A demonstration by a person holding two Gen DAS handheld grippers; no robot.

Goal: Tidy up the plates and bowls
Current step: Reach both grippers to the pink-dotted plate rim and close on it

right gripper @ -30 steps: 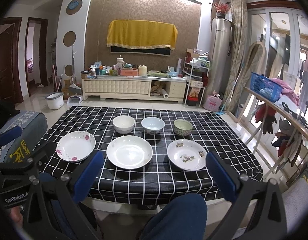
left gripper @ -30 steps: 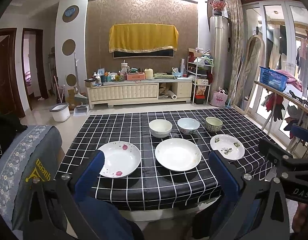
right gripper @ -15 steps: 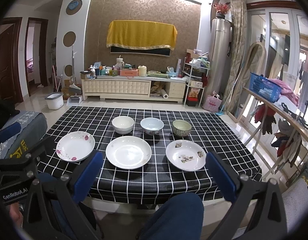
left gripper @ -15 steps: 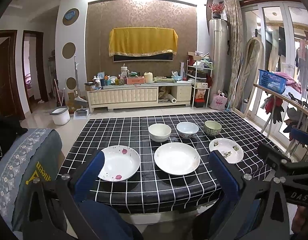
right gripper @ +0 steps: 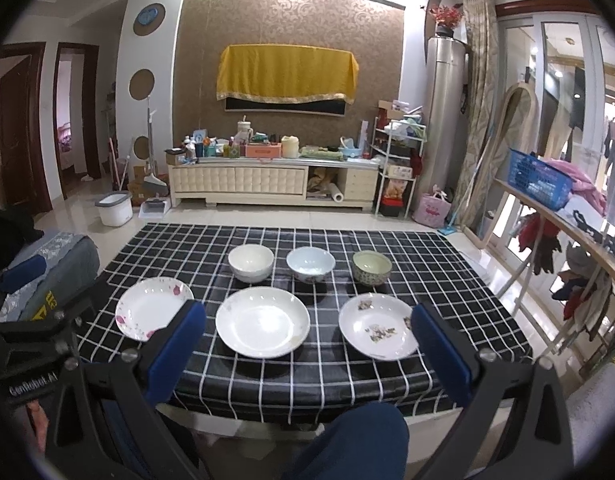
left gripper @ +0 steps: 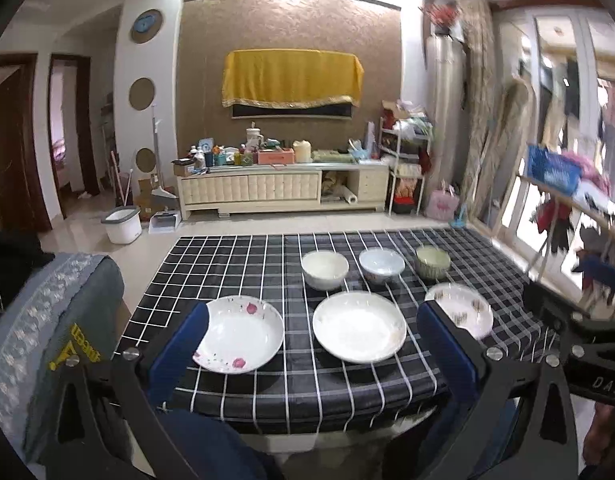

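While both my grippers hung wide and empty short of the checked tablecloth point(right gripper: 387, 380), nothing blocked the dishes.
Three plates, rose-printed point(right gripper: 151, 312), plain white point(right gripper: 262, 322), speckled point(right gripper: 377, 332), fronted three bowls point(right gripper: 310, 264); my knee point(right gripper: 355, 440) sat below.

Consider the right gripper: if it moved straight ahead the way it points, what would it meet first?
Probably the plain white plate, which lies between the open fingers of the right gripper near the table's front edge. Depth is hard to judge, so it might pass above.

Patterned plate point(left gripper: 465, 309) blurred, partly behind claw finger point(left gripper: 447, 344)
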